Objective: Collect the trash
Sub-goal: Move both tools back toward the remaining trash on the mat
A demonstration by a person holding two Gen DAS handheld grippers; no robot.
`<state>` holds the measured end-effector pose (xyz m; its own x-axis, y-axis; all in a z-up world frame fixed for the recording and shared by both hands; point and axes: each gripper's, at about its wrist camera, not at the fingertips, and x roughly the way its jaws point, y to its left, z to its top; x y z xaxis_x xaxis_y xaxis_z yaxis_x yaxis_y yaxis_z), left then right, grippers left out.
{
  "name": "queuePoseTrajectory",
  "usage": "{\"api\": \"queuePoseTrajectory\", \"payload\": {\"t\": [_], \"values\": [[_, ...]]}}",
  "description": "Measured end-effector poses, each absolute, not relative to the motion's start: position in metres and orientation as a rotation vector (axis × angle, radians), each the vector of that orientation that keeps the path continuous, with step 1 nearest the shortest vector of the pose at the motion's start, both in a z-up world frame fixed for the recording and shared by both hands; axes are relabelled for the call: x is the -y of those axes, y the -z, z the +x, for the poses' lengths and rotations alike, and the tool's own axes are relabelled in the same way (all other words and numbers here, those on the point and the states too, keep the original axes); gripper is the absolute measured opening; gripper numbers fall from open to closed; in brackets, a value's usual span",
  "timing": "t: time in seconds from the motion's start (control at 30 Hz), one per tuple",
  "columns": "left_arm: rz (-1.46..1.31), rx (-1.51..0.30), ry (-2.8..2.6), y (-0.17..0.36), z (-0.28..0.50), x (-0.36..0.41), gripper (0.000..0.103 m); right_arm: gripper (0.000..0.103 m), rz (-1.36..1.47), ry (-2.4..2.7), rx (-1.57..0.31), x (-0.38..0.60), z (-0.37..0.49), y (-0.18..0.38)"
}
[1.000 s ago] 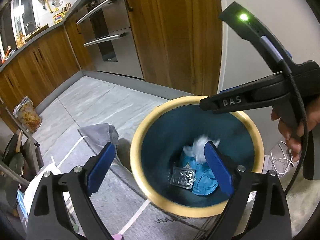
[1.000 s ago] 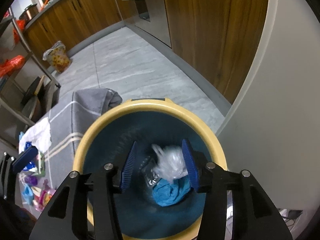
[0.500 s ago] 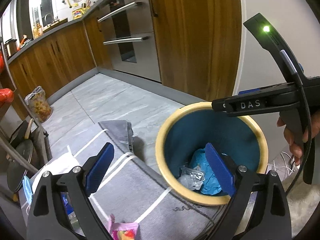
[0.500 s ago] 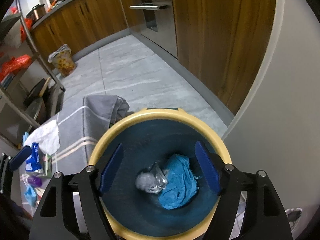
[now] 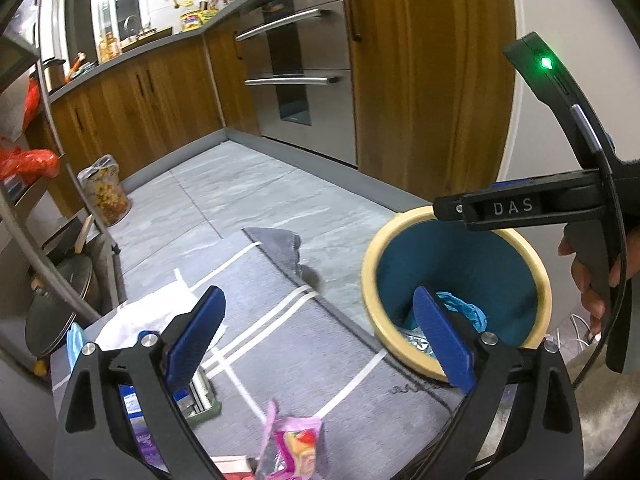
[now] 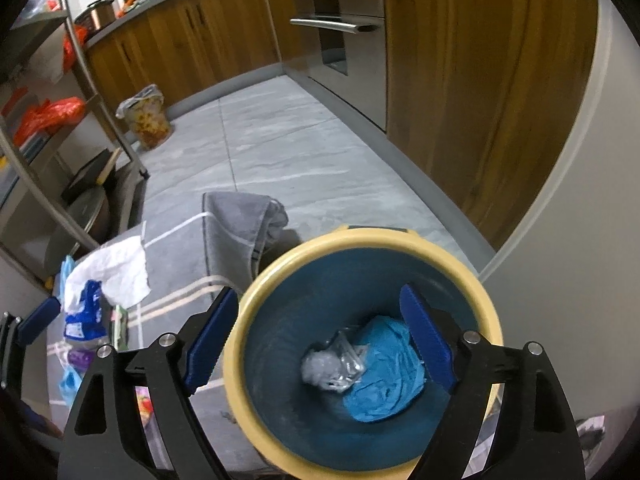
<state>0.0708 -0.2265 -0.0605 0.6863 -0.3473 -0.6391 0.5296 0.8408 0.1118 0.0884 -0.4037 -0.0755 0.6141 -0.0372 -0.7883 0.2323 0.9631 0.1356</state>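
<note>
Two grippers are hanging wide open, holding nothing. Nearest, the left gripper (image 5: 316,340) is hovering over a pink wrapper (image 5: 294,446) lying just below its fingers on the grey mat (image 5: 304,344), so the left looks better placed for it. Further right, the right gripper (image 6: 320,340) is straddling the bin (image 6: 256,300), with clear plastic (image 6: 334,364) and blue cloth (image 6: 384,372) lying inside.

Raised letters "DAS" on side of right tool (image 5: 516,206), seen in left wrist view. Other packaging print illegible.
</note>
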Motion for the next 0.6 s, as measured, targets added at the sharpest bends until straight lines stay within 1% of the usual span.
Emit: {"api": "queuePoseTrajectory", "payload": {"t": [0.37,0.6], "values": [[0.256,-0.648,0.411,0.057,0.070,0.183,0.094,0.085,0.239,0.116,-0.875,0.363,0.101,0.074],[0.212,-0.662,0.318,0.059,0.077,0.134,0.094,0.085,0.243,0.074,-0.872,0.329,0.114,0.081]]}}
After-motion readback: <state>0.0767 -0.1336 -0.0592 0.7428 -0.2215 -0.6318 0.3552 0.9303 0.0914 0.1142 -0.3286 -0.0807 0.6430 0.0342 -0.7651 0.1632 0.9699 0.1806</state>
